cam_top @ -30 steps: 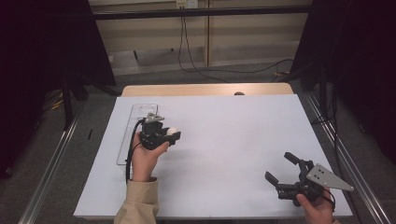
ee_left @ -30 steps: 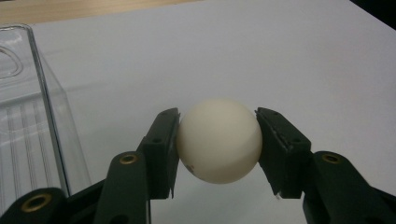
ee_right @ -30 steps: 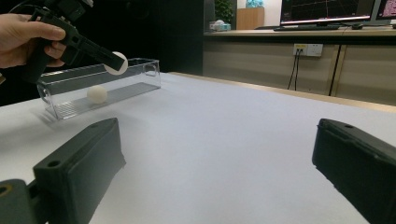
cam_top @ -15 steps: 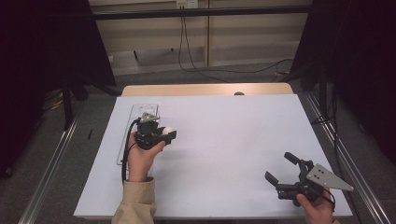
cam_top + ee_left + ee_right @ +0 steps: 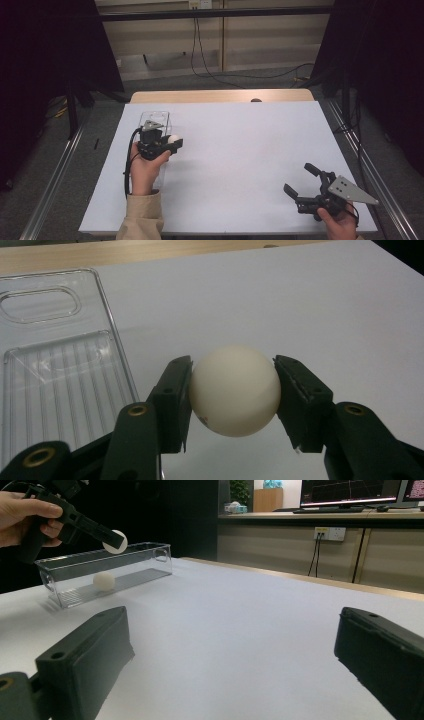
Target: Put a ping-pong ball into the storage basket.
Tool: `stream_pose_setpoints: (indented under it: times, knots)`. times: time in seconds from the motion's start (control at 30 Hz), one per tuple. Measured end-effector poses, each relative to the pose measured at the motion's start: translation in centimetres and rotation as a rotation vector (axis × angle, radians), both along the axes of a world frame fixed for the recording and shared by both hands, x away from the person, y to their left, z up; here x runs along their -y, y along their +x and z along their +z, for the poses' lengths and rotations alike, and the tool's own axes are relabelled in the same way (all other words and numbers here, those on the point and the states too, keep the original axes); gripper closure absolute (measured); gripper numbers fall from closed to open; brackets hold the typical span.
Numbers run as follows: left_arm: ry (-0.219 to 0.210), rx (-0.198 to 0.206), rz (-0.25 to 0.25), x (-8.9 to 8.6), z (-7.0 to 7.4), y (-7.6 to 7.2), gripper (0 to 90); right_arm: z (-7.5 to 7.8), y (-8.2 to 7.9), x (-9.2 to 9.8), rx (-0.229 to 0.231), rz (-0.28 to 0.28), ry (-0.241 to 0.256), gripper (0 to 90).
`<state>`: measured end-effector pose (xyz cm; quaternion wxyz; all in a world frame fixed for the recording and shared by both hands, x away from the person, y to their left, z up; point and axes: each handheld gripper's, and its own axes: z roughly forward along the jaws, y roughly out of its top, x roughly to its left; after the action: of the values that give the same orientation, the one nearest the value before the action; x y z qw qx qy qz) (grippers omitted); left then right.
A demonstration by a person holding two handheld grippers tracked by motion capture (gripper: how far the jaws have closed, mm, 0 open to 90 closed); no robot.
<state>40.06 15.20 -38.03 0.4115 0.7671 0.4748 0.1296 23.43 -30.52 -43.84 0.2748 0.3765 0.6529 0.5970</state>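
Progress is standing about halfway: the left gripper (image 5: 234, 405) is clamping a white ball (image 5: 234, 390) beside the clear tray (image 5: 75, 565), where another ball (image 5: 104, 580) is already lying; the right gripper (image 5: 306, 180) is waiting agape.

Two white balls: one ball (image 5: 234, 390) is clamped between the jaws of the left gripper (image 5: 169, 145), the other ball (image 5: 104, 580) lies inside the clear plastic box (image 5: 130, 560) near the worktop's far left corner. One clear box. Two grippers: the left one and the right gripper (image 5: 303, 184), one per hand. One white worktop (image 5: 240, 150).
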Motion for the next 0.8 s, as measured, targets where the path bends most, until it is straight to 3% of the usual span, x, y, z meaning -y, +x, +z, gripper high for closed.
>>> stream_pose_setpoints:
  times: [0.8]
  knots:
    - [0.009, 0.014, 0.078, -2.4, -0.1, -0.2, 51.2, 0.0, 0.0, -0.1, 0.001, 0.003, -0.002, 1.3]
